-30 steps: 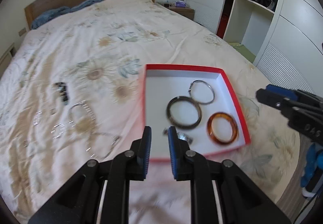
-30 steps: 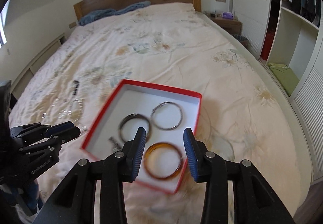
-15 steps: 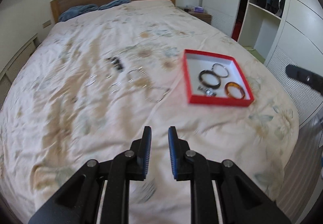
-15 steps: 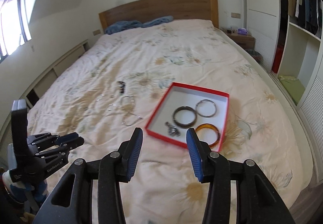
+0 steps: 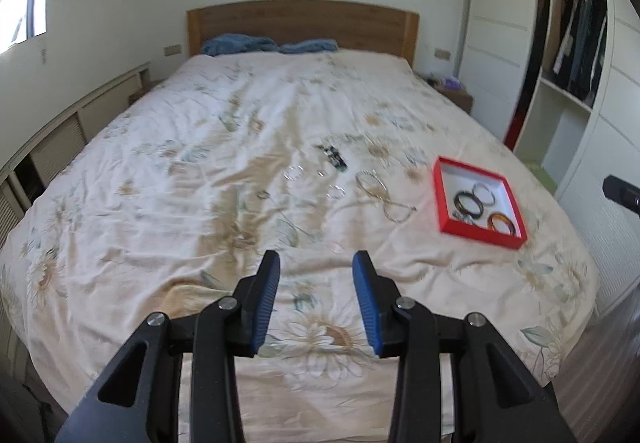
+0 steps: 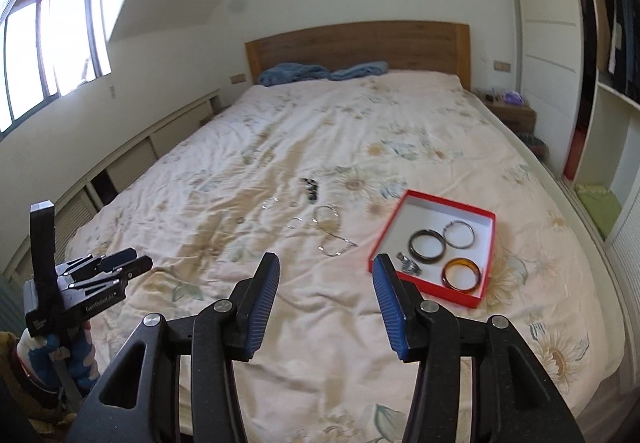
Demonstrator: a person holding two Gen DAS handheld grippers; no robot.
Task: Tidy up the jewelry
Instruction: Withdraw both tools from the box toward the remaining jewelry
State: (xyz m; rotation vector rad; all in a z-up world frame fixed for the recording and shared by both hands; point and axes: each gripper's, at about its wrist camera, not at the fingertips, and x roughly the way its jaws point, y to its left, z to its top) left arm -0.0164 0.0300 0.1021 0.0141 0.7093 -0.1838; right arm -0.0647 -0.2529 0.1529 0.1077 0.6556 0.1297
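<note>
A shallow red cardboard box with a white inside (image 6: pixel 476 214) lies on the floral cream bedspread (image 6: pixel 320 147) toward the bed's right edge, nearer the foot than the wooden headboard (image 6: pixel 356 45). It serves as the collecting tray: inside lie a dark round bangle (image 6: pixel 426 242), a thin silver hoop (image 6: pixel 459 234), an amber translucent bangle (image 6: pixel 461 273) and a small silvery piece (image 6: pixel 408 264) by the box's near left corner, each flat and apart from the walls, so they can be seen and lifted singly.

The unsorted jewelry is spread across the middle of the bed, left of the box: a pale looping chain necklace (image 5: pixel 384 195), several small clear or silver rings (image 5: pixel 295 172) and a dark beaded piece (image 5: pixel 334 156). They are scattered loosely, so each probably has to be fetched on its own; the fine chain looks the hardest to pinch off soft fabric.

The left tongs (image 5: pixel 316 297) hang over the foot of the bed, well short of everything, the blue pads parting with nothing between them. The right tongs (image 6: pixel 326 297) are likewise over the foot edge, spreading and bare, the right pad lined up in view with the box's near corner. Both seem held high for an overview before choosing the next piece, most likely from the loose group.
</note>
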